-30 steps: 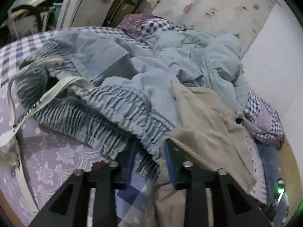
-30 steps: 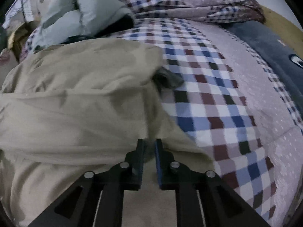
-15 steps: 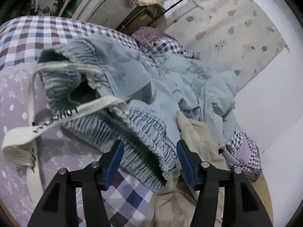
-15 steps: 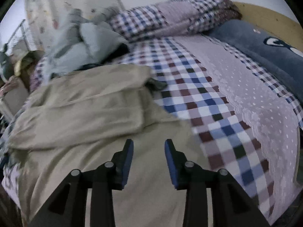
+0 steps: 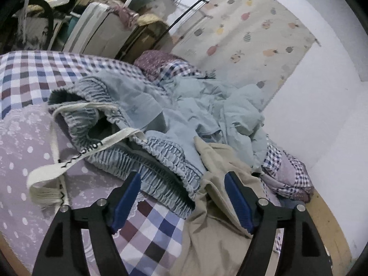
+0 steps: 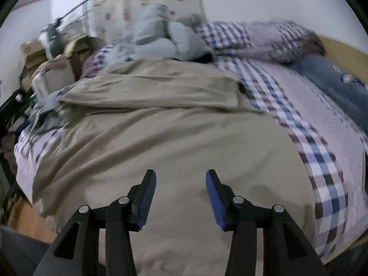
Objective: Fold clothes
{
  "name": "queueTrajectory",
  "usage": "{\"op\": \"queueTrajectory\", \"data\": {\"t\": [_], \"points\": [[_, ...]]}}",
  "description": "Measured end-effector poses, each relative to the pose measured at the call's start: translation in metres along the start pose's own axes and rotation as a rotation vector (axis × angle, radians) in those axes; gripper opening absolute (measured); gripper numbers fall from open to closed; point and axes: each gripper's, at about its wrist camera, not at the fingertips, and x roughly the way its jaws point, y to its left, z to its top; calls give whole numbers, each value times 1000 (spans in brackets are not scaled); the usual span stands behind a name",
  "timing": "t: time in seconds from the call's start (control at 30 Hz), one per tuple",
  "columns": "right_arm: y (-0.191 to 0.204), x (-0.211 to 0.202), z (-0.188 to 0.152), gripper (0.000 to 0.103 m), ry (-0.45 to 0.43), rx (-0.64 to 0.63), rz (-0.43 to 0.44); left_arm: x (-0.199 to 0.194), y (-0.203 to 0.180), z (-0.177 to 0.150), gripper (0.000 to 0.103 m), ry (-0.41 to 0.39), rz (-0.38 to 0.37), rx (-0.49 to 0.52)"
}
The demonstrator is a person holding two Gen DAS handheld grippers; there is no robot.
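Observation:
A beige garment (image 6: 174, 138) lies spread on the checked bed, its far part folded over into a band. My right gripper (image 6: 180, 180) hovers open above its near part, holding nothing. In the left wrist view the same beige garment (image 5: 220, 230) lies crumpled at the lower right. Beside it sit pale blue trousers (image 5: 161, 151) with a gathered elastic waistband and a cream drawstring (image 5: 76, 158). My left gripper (image 5: 181, 184) is open and empty, just in front of that waistband.
A heap of pale blue clothes (image 5: 218, 105) lies further back on the bed, by a checked pillow (image 6: 260, 36). A dark blue cushion (image 6: 335, 80) is at the right. Boxes and bags (image 5: 110, 32) stand beside the bed. A fruit-print curtain (image 5: 253, 30) hangs on the wall.
Both grippers have let go and opened wide, then drawn back and up from the clothes. The right one was shut on the beige garment a second ago.

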Motion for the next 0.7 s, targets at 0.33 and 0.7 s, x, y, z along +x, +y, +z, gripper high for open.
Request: {"op": "queueTrajectory", "data": {"t": [0.33, 0.7], "points": [[43, -1, -17, 55, -1, -100, 91, -43, 11, -38, 79, 122, 19, 41], [4, -10, -8, 57, -5, 126, 127, -88, 43, -71, 80, 204, 29, -54]]}}
